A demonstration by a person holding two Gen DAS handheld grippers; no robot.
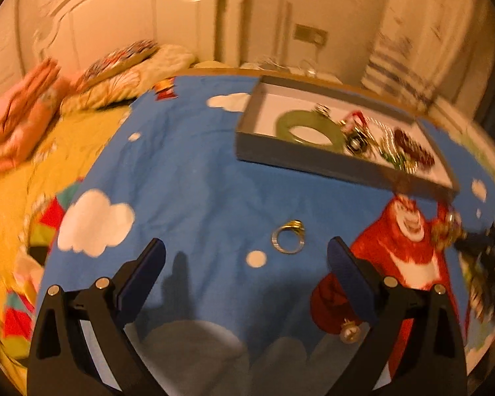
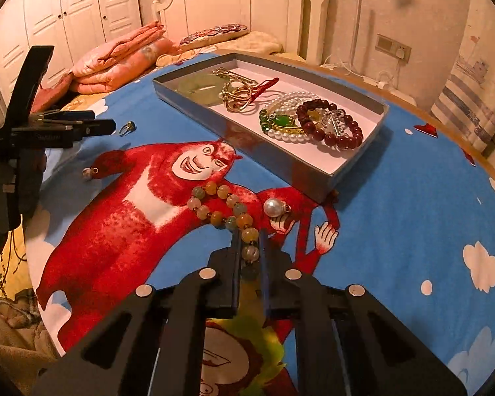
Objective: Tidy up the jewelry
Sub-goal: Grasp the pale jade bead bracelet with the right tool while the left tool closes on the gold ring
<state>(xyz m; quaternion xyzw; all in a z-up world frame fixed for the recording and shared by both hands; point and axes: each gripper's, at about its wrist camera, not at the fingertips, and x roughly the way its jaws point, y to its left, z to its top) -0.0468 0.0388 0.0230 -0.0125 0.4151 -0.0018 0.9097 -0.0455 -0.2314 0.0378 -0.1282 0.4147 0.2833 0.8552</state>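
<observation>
My left gripper (image 1: 246, 257) is open and empty, just short of a gold ring (image 1: 288, 237) that lies on the blue cartoon cloth; the ring also shows in the right wrist view (image 2: 127, 128). My right gripper (image 2: 250, 236) is shut on a pastel bead bracelet (image 2: 219, 206), whose far loop rests on the cloth. A grey tray (image 2: 308, 173) holds a jade disc (image 2: 198, 85), gold pieces, a pearl strand and a dark red bead bracelet (image 2: 346, 132). A pearl earring (image 2: 275, 207) lies beside the bracelet. A small bead charm (image 2: 88, 173) lies to the left.
The round table's wooden edge (image 2: 412, 105) runs behind the tray (image 1: 313, 165). A bed with folded pink blankets (image 2: 115, 62) stands at the left. The left gripper (image 2: 95, 127) shows at the left of the right wrist view. A bead charm (image 1: 349, 333) lies under the left gripper's right finger.
</observation>
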